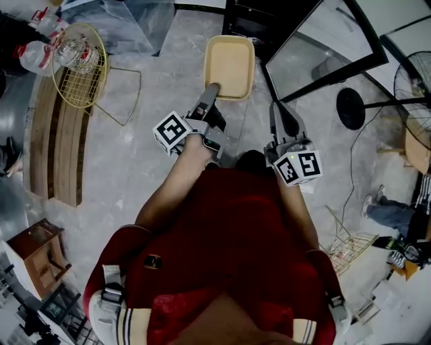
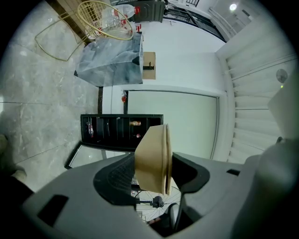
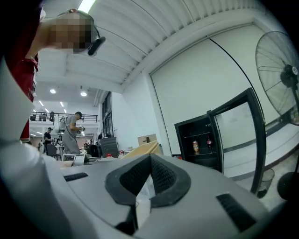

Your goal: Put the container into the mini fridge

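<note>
Left tool: closed on the tan rectangular plastic container. You have it by its near end, one jaw on each side of the wall, pads pressing. In the head view the container sticks straight out ahead of the tool, open side up. In the left gripper view it sits edge-on between the jaws.

The container is in the air in front of you, outside the black mini fridge with the glass door and not touching it. The fridge is dead ahead of the left tool, just past the container's far end. Its glass door is swung open, ahead and right of the right tool. Drink cans and bottles stand on an upper shelf inside.

Right tool: jaws closed tip to tip, gripping nothing. It sits beside the left tool on its right, aimed at the gap between fridge and open door. In its own view the container's edge shows just left of the jaw tips.

Off-task: a round yellow wire basket is well left of the left tool. A black standing fan is well right of the right tool. Both stand on the grey marble floor.
</note>
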Tool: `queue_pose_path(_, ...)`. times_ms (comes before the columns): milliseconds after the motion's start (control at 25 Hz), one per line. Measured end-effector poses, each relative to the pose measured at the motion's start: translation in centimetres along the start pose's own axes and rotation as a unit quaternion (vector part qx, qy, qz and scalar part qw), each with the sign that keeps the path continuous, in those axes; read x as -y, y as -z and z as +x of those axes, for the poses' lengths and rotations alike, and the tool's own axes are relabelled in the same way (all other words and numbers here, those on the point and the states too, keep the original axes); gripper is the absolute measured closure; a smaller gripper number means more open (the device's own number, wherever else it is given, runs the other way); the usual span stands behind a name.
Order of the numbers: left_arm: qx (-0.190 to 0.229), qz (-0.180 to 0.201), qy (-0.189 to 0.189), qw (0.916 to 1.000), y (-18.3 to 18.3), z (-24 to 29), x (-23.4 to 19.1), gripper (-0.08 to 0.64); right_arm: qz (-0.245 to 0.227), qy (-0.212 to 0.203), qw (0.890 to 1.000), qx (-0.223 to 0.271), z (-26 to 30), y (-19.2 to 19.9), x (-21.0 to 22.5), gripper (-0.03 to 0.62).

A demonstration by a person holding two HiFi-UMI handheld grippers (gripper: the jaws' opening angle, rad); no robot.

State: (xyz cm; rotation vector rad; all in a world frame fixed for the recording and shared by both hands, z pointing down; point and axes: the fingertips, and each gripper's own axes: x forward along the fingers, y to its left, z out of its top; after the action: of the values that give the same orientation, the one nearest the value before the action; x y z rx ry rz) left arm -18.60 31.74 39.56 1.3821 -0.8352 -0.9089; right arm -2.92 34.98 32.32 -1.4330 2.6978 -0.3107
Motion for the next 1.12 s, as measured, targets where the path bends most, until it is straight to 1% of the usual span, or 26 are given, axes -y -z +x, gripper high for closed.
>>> queue_pose_path(40,0.000,-0.002,-0.005,1.0000,-0.2,0.0,-0.4,0.325,-0.002,0.001,1.000,-0.003,0.1,0.2,-0.1,0.598)
queue_pose_path(280,-0.001,-0.002,-0.006,1.0000,-1.1,1.2,-1.0,0.325,-0.004,0.010,1.000,-0.010,1.0,0.5,0.6,0.598)
queue_pose_path(480,-0.001,0.001,-0.014,0.9999,-1.5,3.4,-1.8,0.325,0.005,0.008,1.000,-0.011,3.0,1.3,2.9,0.598)
queue_pose_path(680,0.002,0.008,-0.024,0.9997,-2.5,7.1,-2.5,0.325,0.016,0.000,1.000,-0.004,6.7,1.0,6.5,0.598)
queue_pose_path(920,-0.004,0.017,-0.019,0.9997,-2.6,13.9,-2.6,0.325,0.024,-0.005,1.000,0.003,10.8,0.1,12.3,0.598)
queue_pose_path(1120,-0.008,0.024,-0.033,0.9991,-2.8,19.6,-3.5,0.325,0.033,-0.007,0.999,0.003,14.2,-0.9,17.3,0.598)
